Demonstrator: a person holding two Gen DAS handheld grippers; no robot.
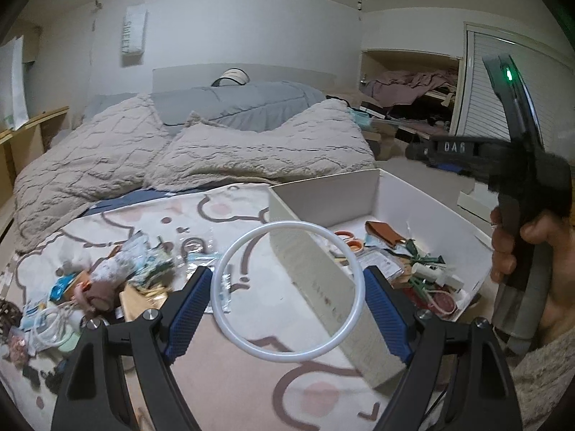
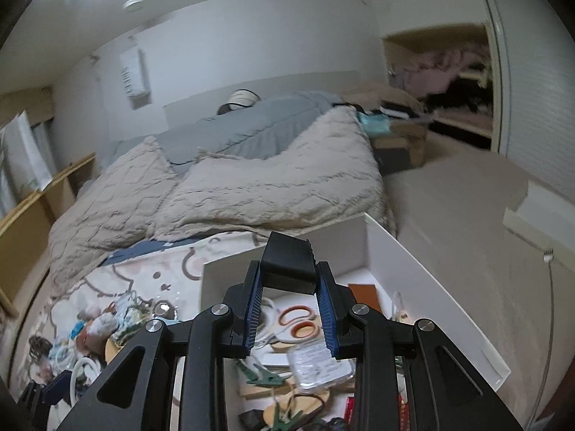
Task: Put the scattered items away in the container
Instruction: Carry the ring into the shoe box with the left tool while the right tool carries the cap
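**Both loads over the box: let go low and inside the walls**

My left tongs (image 1: 287,298) stand wide, pinching a white ring (image 1: 287,289) by its outer edge, at lower centre of the left view, straddling the near wall of the white box (image 1: 323,194). My right tongs (image 2: 289,309) clamp a black block (image 2: 289,265) above the box's clutter of orange scissors (image 2: 300,321) and clips. I'd carry the ring past the wall before spreading, and drop the block low. More scattered items (image 1: 90,280) wait on the bed at lower left.

White box (image 1: 323,194) far half bare at 12 o'clock; near wall (image 1: 316,280) blocks low entry; clutter pile (image 1: 107,280) at 9 o'clock.
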